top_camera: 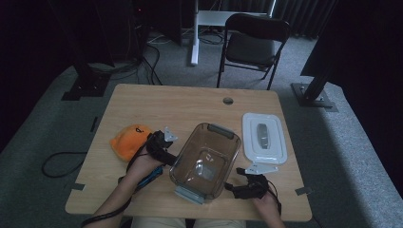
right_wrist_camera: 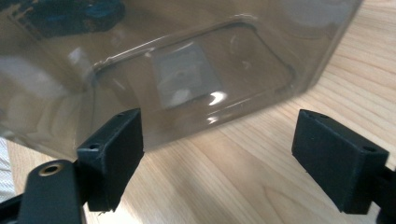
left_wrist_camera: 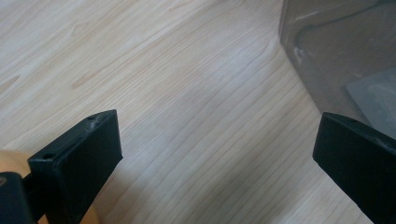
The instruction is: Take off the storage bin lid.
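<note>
Orange plush toy [top_camera: 129,140]; black chair [top_camera: 252,45] behind table [top_camera: 190,107].

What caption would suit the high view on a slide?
Two open grippers flank a clear container, lid and orange plush alongside.

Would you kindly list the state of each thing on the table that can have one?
Clear plastic container: open, lid off, nothing inside.
White rectangular lid: lying flat beside the container.
Orange plush toy: lying on the table.
Left gripper: open.
Right gripper: open.
</note>
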{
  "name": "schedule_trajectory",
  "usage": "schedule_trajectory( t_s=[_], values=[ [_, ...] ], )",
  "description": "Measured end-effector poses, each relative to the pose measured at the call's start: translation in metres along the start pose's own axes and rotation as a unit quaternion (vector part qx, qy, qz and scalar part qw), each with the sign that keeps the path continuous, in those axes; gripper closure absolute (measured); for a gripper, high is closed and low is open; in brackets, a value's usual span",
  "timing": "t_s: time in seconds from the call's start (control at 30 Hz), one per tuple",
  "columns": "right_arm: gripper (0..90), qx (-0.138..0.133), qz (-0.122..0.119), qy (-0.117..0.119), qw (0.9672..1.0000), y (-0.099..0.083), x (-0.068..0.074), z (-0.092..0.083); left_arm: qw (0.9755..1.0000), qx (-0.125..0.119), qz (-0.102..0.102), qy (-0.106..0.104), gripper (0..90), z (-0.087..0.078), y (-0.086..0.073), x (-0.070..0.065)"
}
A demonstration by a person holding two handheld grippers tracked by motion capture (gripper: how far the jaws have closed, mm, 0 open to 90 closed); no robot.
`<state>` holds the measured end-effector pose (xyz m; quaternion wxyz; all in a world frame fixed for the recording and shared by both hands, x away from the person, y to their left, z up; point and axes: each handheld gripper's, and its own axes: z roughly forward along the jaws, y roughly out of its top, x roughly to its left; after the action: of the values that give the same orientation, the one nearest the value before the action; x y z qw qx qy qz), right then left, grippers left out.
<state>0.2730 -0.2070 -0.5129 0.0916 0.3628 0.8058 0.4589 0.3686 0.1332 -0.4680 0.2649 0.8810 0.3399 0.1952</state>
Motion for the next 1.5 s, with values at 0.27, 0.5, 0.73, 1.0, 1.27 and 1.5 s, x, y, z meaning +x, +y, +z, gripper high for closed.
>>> schedule_trajectory(
  t_s=[0.27, 0.5, 0.73, 1.0, 1.27, 1.5],
  values=[
    [15.7, 0.005, -0.012, 0.009, 0.9999, 0.005, 0.004, 0.008, 0.9996, 0.004, -0.028, 0.006, 1.8, -0.014, -0.008, 0.02],
    [15.0, 0.013, -0.01, -0.01, 0.9998, -0.001, -0.007, 0.003, 0.9978, -0.03, -0.057, 0.018, 1.8, -0.042, -0.019, 0.039],
    [15.0, 0.014, -0.005, -0.041, 0.999, -0.009, -0.018, -0.009, 0.9957, -0.029, -0.072, 0.052, 1.8, -0.059, -0.033, 0.06],
    [15.0, 0.021, 0.002, -0.058, 0.9981, -0.019, -0.028, -0.021, 0.9928, -0.03, -0.091, 0.072, 1.9, -0.076, -0.05, 0.076],
    [14.5, 0.045, -0.011, -0.081, 0.9956, -0.026, -0.033, -0.028, 0.9894, -0.007, -0.122, 0.078, 1.9, -0.06, -0.068, 0.095],
    [14.5, 0.047, -0.006, -0.099, 0.9939, -0.03, -0.038, -0.032, 0.99, 0.016, -0.133, 0.045, 1.9, -0.046, -0.077, 0.104]
  ],
)
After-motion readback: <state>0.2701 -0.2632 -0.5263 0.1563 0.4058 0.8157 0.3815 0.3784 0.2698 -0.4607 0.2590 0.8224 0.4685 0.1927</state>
